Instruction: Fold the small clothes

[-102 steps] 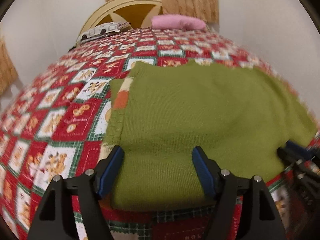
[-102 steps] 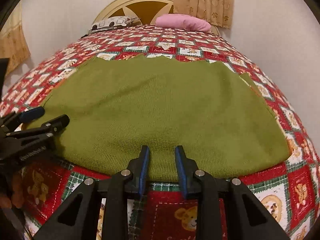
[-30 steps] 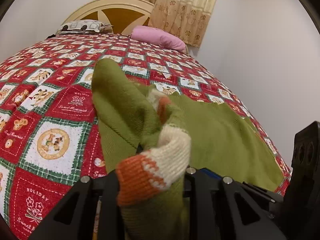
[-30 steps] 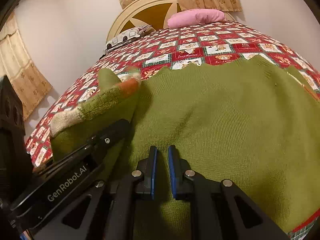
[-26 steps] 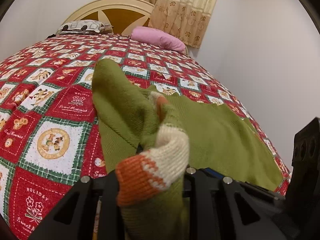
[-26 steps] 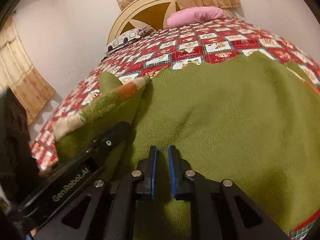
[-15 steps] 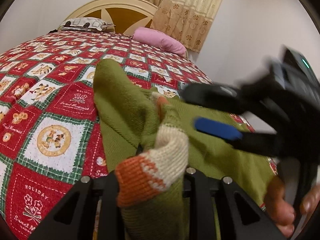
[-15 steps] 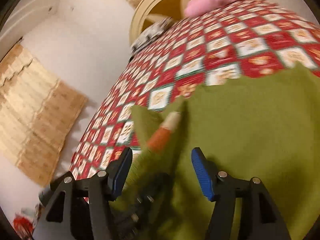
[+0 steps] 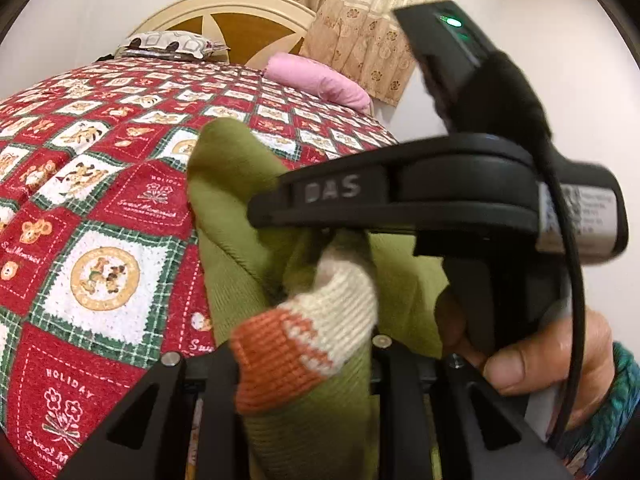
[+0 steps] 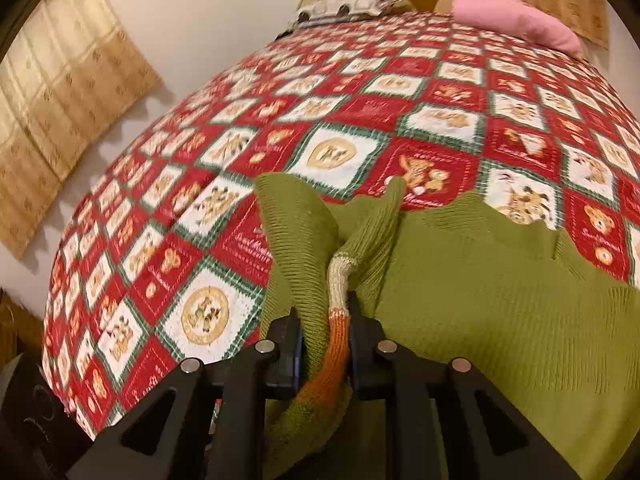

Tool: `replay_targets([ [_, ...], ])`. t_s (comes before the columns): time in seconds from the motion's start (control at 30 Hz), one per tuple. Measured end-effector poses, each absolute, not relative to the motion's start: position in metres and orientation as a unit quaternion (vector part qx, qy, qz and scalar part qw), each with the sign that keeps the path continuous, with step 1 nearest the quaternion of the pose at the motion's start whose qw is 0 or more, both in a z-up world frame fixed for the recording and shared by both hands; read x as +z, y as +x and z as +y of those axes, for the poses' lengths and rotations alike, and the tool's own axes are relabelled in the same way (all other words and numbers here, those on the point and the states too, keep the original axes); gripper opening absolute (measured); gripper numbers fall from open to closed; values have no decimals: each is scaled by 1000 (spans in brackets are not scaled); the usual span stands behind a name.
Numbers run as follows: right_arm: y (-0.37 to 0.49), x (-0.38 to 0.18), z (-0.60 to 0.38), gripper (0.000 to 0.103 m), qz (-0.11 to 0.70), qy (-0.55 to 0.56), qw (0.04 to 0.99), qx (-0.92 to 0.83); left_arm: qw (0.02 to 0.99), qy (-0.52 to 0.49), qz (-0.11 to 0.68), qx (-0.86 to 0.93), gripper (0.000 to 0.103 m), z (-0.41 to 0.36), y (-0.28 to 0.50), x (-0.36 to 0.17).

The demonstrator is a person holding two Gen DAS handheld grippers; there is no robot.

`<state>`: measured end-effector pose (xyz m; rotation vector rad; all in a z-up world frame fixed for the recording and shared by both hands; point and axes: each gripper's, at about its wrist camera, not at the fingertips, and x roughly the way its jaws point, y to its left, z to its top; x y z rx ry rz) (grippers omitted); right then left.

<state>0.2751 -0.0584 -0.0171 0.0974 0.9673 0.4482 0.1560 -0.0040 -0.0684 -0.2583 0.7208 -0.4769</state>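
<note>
A small green knit sweater (image 10: 500,280) lies on the bed, its left side lifted and bunched. Its sleeve has a cream and orange striped cuff (image 9: 304,336). My left gripper (image 9: 296,364) is shut on the sleeve, which drapes over its jaws and hides the fingertips. My right gripper (image 10: 324,340) is shut on the same sleeve near the cuff (image 10: 338,320). In the left wrist view the right gripper's black body (image 9: 420,196) crosses close in front, held by a hand (image 9: 552,356).
A red, white and green Christmas quilt (image 10: 328,152) covers the bed. A pink pillow (image 9: 320,80) and a patterned pillow (image 9: 168,42) lie by the cream headboard (image 9: 224,12). Beige curtains (image 10: 64,96) hang left; a wall is on the right.
My right gripper let go of the sweater's hem, opened, swung left and closed on the sleeve that my left gripper holds up. The left gripper has kept its hold.
</note>
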Motion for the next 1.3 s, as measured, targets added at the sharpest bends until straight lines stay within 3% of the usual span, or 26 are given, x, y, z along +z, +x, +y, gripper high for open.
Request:
replay_targets([
  [0.43,233,30,-134,15,395,96,893,191,917,-46,302,-255,22,-61,122,-30],
  [1.3,204,5,-308,14,415,134,896,84,891,51,332,-306,22,-208,101,-30],
])
